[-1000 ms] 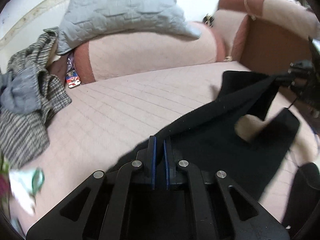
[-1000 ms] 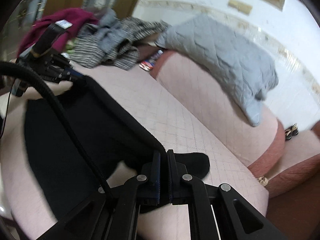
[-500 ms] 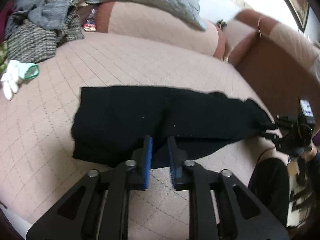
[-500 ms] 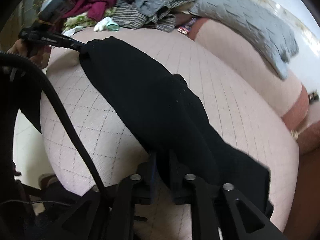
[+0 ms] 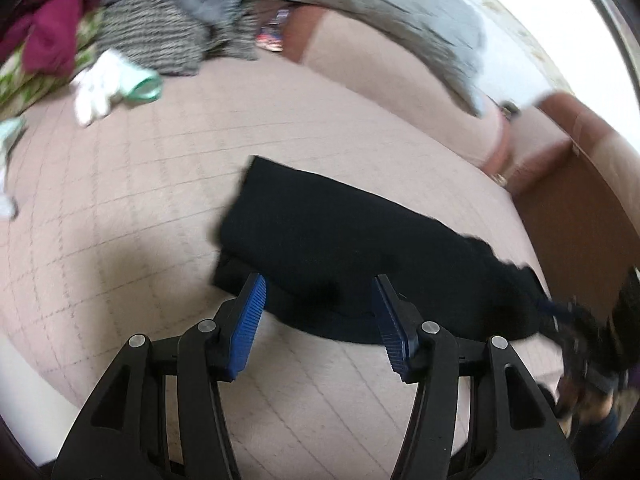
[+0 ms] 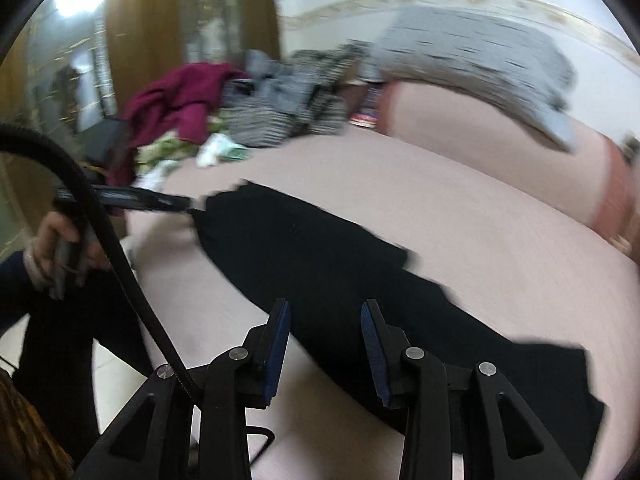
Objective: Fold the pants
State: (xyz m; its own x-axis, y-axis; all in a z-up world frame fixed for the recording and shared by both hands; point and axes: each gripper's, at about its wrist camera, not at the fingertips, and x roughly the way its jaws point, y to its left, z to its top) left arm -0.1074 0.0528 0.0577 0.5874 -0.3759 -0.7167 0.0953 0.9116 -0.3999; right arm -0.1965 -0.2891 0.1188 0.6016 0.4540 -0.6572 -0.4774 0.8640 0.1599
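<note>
The black pants [image 5: 360, 248] lie in a long folded strip on the pink quilted sofa seat [image 5: 160, 216]. My left gripper [image 5: 318, 300] is open and empty, just in front of the strip's near edge at its wide end. My right gripper [image 6: 325, 318] is open and empty, at the near edge of the pants [image 6: 320, 256] toward the other end. In the right wrist view the left gripper [image 6: 192, 202] shows at the far tip of the strip. In the left wrist view the right gripper [image 5: 560, 312] shows blurred at the narrow end.
A pile of clothes lies at the far end of the seat: a maroon garment [image 5: 48, 28], striped grey knitwear [image 5: 160, 36] and a white and green item [image 5: 112, 84]. A grey quilted blanket [image 5: 392, 24] drapes over the backrest. A brown armrest [image 5: 580, 200] stands at the right.
Both grippers have opened and let go of the pants, which now lie flat on the seat. Both have pulled back a little toward the near edge.
</note>
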